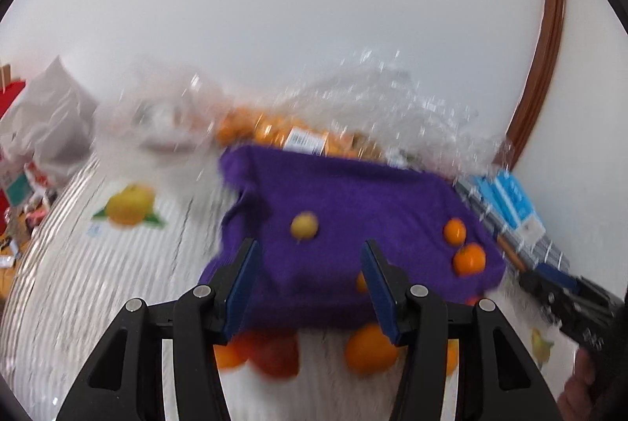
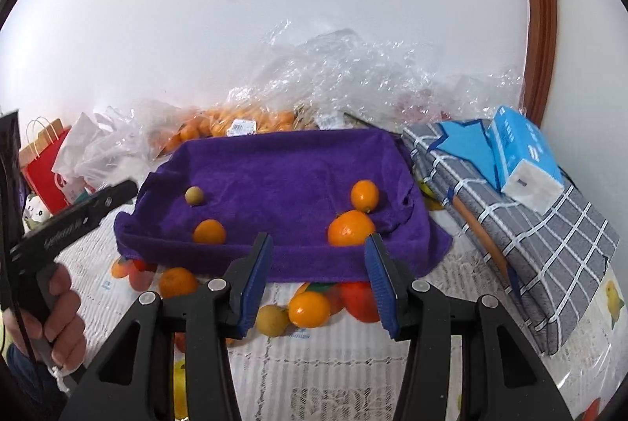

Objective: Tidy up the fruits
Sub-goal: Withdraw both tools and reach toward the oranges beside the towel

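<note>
While both sets of fingers, left gripper [image 1: 310, 287] and right gripper [image 2: 318, 277], stand partly open and empty, the purple towel [image 2: 282, 177] carries three glossy oranges [image 2: 350, 228] at four o'clock and eight, plus a dull yellowish fruit [image 2: 194, 195] at ten.

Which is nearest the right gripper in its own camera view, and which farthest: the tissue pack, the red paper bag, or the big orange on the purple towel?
From the right gripper:
1. Big orange, just beyond the fingertips on the purple towel.
2. Tissue pack, right, on the checked cloth.
3. Red paper bag, far left.
</note>
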The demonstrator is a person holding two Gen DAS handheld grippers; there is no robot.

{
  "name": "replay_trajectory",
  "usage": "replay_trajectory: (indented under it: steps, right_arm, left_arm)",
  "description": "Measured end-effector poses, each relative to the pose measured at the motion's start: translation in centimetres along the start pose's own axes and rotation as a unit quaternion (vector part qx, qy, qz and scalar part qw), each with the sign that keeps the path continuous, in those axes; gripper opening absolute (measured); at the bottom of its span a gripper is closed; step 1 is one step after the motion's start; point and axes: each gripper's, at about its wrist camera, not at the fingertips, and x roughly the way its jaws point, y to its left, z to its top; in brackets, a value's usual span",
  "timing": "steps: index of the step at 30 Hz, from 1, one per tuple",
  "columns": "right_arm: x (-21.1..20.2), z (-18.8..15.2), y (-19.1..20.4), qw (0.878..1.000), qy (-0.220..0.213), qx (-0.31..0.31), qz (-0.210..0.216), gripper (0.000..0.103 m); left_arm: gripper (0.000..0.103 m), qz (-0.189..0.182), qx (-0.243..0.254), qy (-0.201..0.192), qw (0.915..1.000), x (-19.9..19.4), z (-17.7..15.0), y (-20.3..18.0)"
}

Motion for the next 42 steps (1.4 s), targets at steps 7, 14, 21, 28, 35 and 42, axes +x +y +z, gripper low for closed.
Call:
replay_trajectory:
  steps: [7, 14, 21, 28, 35, 42]
  right_arm:
    - [2.1, -2.7, 0.3, 0.999, 0.038, -0.007, 0.008, 0.044]
    - [3.6, -3.7, -0.2, 0.998, 0.059, 0.007, 0.027, 0.039]
    - [5.5, -3.8, -1.4, 0.995, 0.072, 0.039, 0.053, 0.035]
    - [3.2, -3.8, -3.3, 0.996, 0.044, 0.056, 0.047, 0.032]
    - [1.5, -5.7, -4.2, 0.997, 0.068, 0.030, 0.026, 0.032]
    - [2.9, -7.1, -3.7, 0.995, 0.088, 0.028, 0.041, 0.035]
  left_arm:
    - [0.051, 0.031, 0.010, 0.019, 0.9993, -2.7, -3.8, 2.3]
    - [0.051, -0.026, -0.016, 0.037, 0.9989, -2.5, -5.7, 3.3]
    - [0.051, -0.081, 0.000, 0.029, 0.9963, -2.8, -6.0, 2.4]
    - [0.051, -0.081, 0.004, 0.048, 0.9955, -2.2, -6.2, 2.1]
    - [0.051, -0.083, 0.006, 0.060, 0.9947, -1.8, -6.3, 2.0]
    - [0.051, -0.089, -0.007, 0.067, 0.9938, -1.6, -6.3, 2.6]
